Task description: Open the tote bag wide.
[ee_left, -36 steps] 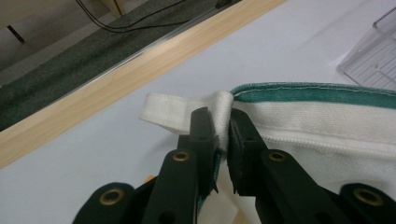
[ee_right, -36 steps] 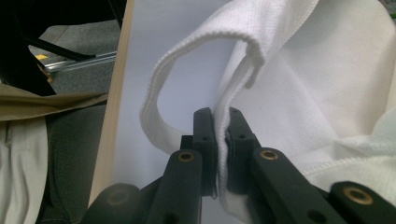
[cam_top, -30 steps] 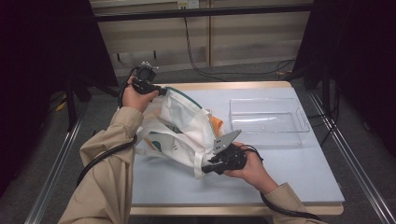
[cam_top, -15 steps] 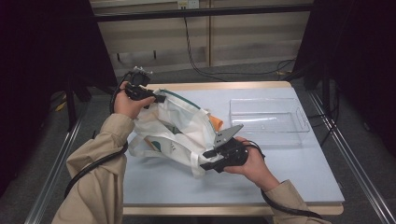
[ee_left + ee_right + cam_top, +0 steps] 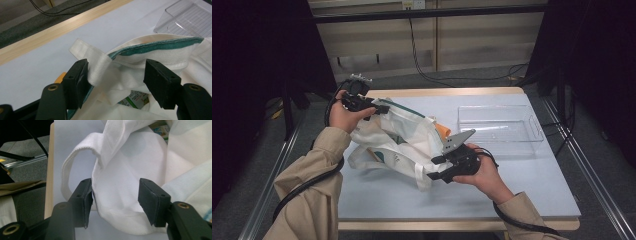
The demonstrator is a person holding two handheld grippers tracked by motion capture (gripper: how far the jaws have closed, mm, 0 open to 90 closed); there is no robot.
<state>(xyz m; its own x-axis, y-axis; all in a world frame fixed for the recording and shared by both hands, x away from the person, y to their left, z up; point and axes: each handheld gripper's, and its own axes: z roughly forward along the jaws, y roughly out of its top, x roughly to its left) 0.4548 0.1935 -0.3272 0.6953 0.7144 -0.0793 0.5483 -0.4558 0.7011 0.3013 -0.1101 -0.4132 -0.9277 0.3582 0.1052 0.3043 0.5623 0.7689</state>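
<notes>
Lying crumpled on the pale blue table [image 5: 377,200], the white tote bag [image 5: 399,142] sits left of centre, with an orange object [image 5: 443,130] poking out at its right edge and a clear plastic tray [image 5: 499,124] well apart to the right. Black cables [image 5: 422,60] trail over the floor behind.

Since a second ago the left gripper [image 5: 379,107] has drawn slightly away from the bag's far corner, and both pairs of jaws have just been opening. The bag has slumped lower.

The left gripper [image 5: 115,75] is released, its pads straddling the green-trimmed rim [image 5: 160,46] and a white strap [image 5: 92,62], which brushes one pad. The right gripper [image 5: 115,202] is likewise released; the bag's near fabric fold lies loosely between its jaws.
</notes>
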